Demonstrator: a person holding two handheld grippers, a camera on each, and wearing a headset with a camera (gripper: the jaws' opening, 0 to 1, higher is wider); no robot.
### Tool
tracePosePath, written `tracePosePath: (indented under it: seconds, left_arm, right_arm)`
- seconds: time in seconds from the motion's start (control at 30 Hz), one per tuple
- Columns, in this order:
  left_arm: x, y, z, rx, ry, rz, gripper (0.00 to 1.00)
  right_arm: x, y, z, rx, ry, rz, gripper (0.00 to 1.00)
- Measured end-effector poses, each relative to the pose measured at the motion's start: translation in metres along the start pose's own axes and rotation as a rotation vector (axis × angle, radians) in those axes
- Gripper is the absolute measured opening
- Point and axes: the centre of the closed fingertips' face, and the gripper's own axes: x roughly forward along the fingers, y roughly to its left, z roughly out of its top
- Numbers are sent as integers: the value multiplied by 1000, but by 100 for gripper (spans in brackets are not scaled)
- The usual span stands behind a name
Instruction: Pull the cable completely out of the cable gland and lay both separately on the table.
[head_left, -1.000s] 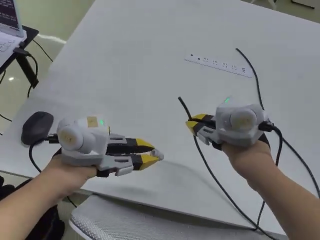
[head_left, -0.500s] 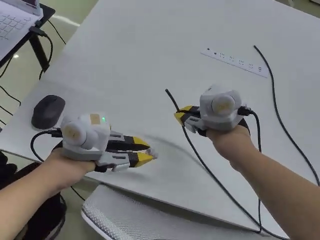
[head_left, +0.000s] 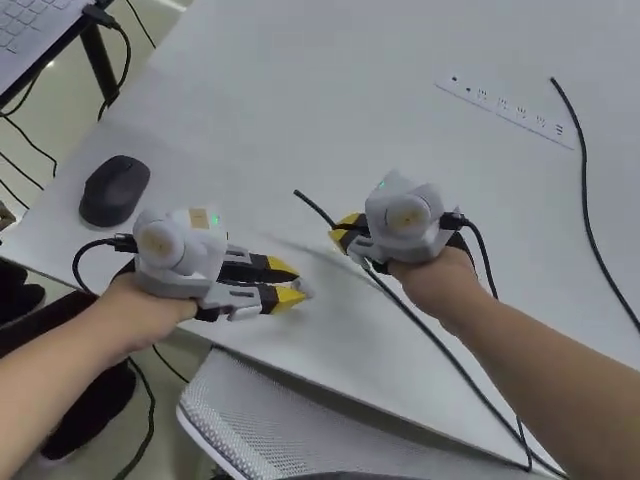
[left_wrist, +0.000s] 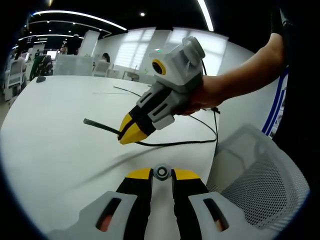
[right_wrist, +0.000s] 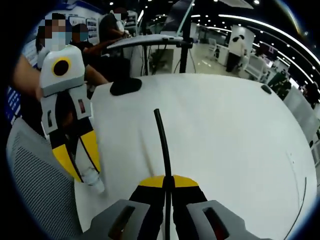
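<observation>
Gripping cable (right_wrist: 162, 140), cable gland (left_wrist: 161, 172) apart

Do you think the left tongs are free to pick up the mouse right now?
Probably not: the left tongs are shut on the gland, so they must put it down first. Otherwise the way to the mouse looks open.

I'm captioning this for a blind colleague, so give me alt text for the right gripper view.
The right gripper is shut on a black cable whose free end points forward over the white table. At left, the left gripper holds the small pale cable gland between its yellow tips, apart from the cable; a dark mouse lies behind.
</observation>
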Motion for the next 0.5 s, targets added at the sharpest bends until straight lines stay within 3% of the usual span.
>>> tracePosePath:
  seconds: [0.3, 0.5]
  left_arm:
    - [7, 13, -5, -30, -20, 34, 15]
    - [13, 17, -18, -52, -7, 45, 15]
  right_arm:
    - [14, 7, -5, -13, 27, 28, 0]
    - [19, 11, -8, -31, 41, 46, 0]
